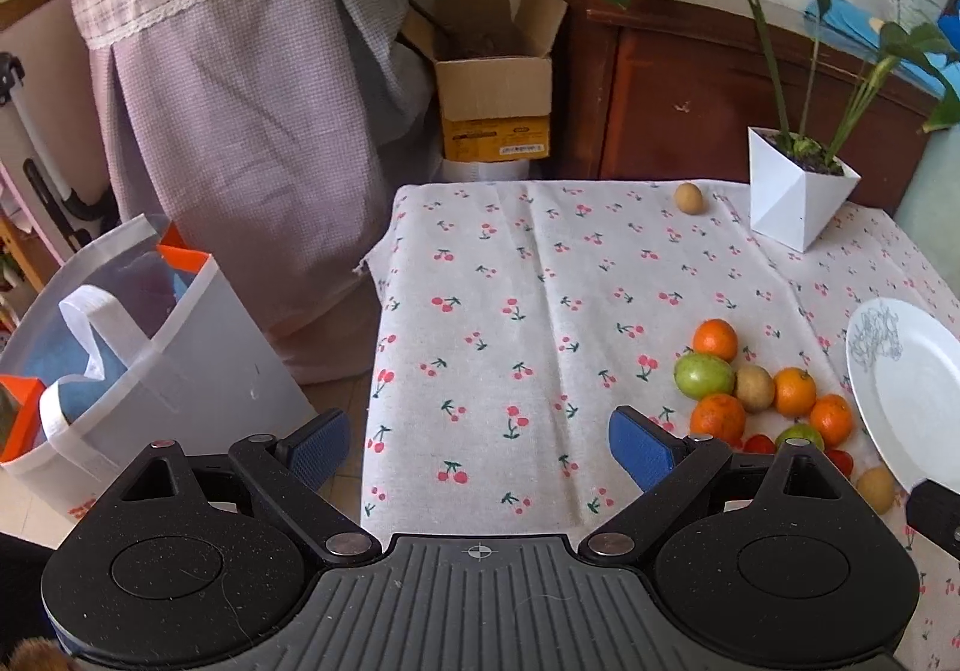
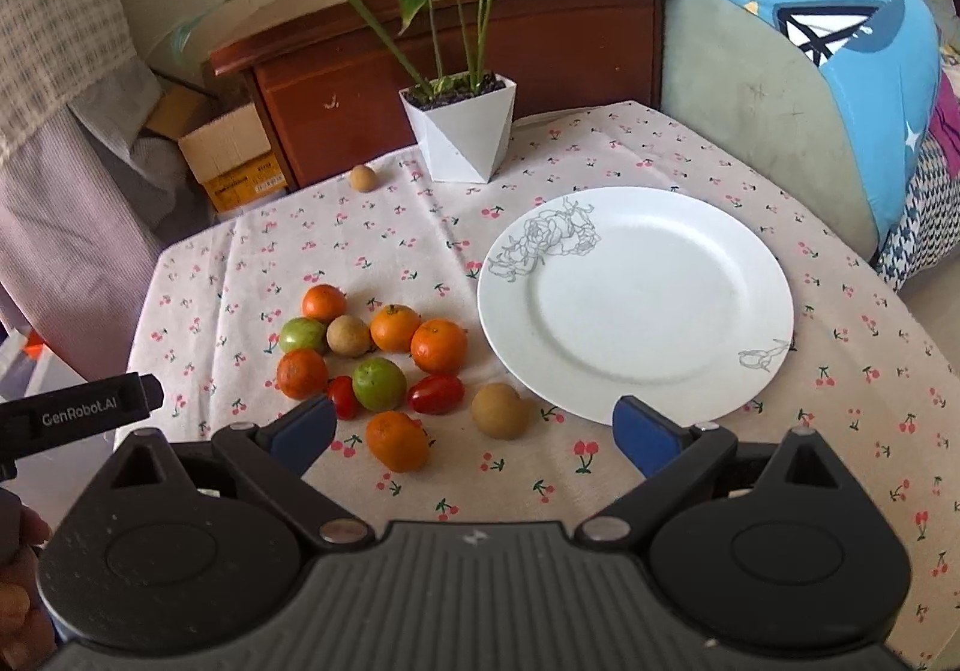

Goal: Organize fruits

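**Fruits unsorted: cluster on cloth, plate empty**

Fruits lie in a loose cluster (image 2: 378, 365) on the cherry-print tablecloth (image 2: 600, 179), just left of the white plate (image 2: 636, 299). None rests on the plate; its surface is bare apart from a printed line drawing at the rim.

Cluster contents, as seen from the right wrist view:
- Five mandarins, including one at the near edge (image 2: 397, 441) and one nearest the plate (image 2: 439, 347).
- Two green fruits (image 2: 378, 383), (image 2: 303, 335).
- Two red cherry tomatoes (image 2: 436, 394), (image 2: 344, 397).
- Two tan round fruits (image 2: 500, 411), (image 2: 348, 335).

A third tan fruit (image 2: 363, 177) sits well apart from the cluster, near the white plant pot (image 2: 462, 131) at the far edge of the table.

Gripper state:
- Right gripper (image 2: 474, 431): jaws spread wide, holding nothing, positioned over the near edge of the cluster.
- Left gripper (image 1: 480, 446): jaws spread wide, holding nothing, positioned over bare cloth left of the cluster.

Progress assessment: the task appears to be at its start. If the plate is the destination, every fruit remains to be moved, including the isolated one by the pot.
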Demonstrator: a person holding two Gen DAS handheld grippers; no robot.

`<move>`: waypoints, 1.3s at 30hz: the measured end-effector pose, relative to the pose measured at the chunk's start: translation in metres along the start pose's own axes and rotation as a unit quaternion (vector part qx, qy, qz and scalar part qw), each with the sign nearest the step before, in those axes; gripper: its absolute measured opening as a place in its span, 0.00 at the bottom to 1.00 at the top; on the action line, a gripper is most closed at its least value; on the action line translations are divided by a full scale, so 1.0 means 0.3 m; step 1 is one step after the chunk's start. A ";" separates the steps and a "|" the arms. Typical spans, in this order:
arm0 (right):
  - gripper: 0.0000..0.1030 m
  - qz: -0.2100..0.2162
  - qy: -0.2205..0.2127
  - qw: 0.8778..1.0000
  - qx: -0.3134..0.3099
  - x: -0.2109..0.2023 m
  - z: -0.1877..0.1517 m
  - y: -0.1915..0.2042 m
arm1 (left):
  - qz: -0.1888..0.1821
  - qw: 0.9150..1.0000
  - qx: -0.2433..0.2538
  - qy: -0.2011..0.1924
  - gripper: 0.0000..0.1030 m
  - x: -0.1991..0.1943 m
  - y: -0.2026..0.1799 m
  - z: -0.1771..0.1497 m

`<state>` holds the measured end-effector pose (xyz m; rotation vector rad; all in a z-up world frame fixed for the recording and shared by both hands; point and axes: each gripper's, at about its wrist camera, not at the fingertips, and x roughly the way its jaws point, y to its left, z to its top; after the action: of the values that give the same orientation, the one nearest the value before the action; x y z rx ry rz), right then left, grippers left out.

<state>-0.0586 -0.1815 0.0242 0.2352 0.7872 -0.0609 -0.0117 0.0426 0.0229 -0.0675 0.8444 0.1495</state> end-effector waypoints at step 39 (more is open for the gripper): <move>0.34 0.082 -0.006 0.997 -0.005 0.167 -0.130 0.038 | -0.117 0.992 0.034 -0.013 0.86 0.137 -0.175 -0.049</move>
<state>-0.0485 -0.1596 -0.0358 0.2895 0.7540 0.0963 0.0125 -0.0067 -0.0177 -0.0995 0.8092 -0.0998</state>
